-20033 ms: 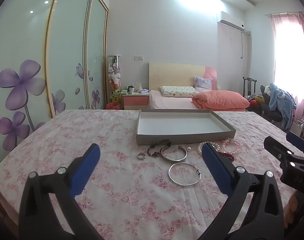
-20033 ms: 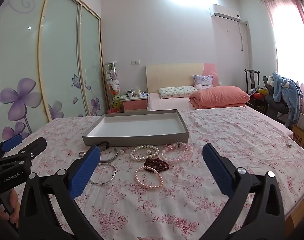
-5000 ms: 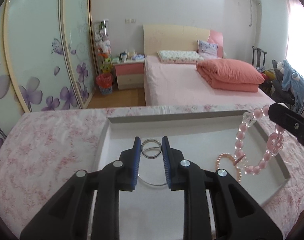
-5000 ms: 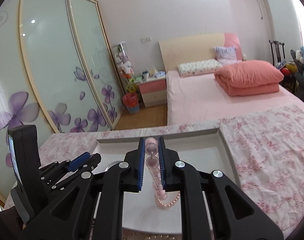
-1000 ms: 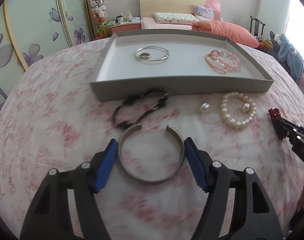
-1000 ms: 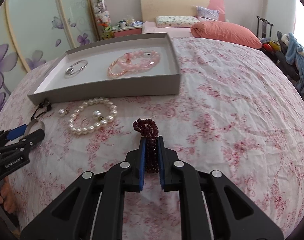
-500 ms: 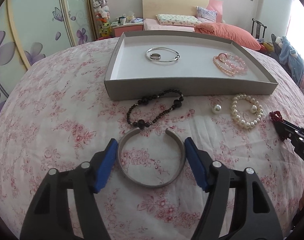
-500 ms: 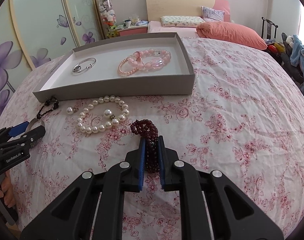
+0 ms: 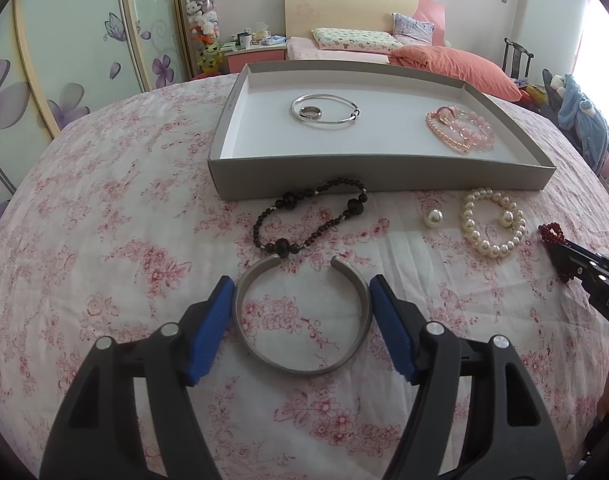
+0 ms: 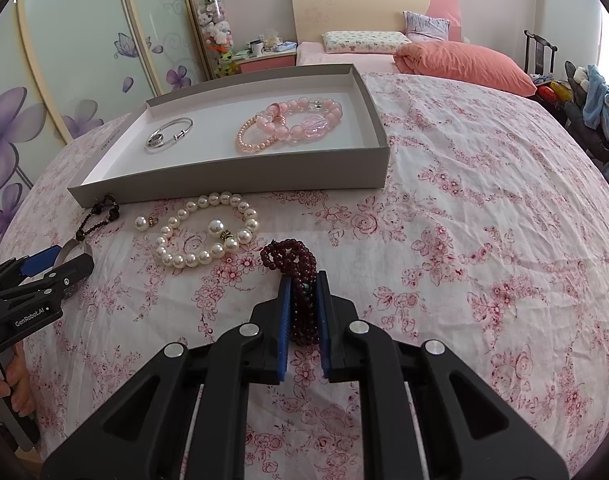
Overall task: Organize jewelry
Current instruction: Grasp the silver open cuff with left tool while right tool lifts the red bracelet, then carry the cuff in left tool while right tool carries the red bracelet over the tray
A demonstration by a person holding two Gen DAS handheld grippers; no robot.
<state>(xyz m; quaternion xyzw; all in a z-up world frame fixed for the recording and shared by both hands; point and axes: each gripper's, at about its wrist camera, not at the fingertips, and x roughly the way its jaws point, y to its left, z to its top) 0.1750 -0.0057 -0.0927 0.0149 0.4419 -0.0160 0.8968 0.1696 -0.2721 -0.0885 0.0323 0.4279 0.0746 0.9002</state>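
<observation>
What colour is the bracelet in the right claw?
Dark red beads, clearest in the right wrist view.

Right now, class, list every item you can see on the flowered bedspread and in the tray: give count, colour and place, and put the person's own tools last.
tray: one, grey outside, white inside, on the bedspread
thin bangle: one, silver, tray's left part
ring: one, silver, inside the thin bangle
pink bead bracelets: two, pink, tray's right part
black bead bracelet: one, black, bedspread before the tray
pearl bracelet: one, white, bedspread before the tray
loose pearl pieces: two, white, one beside and one inside the pearl bracelet
open cuff: one, silver, between the left fingers
dark red bracelet: one, clamped in the right gripper
left gripper: black, blue pads, closed on the cuff's sides
right gripper: black, blue pads, shut
</observation>
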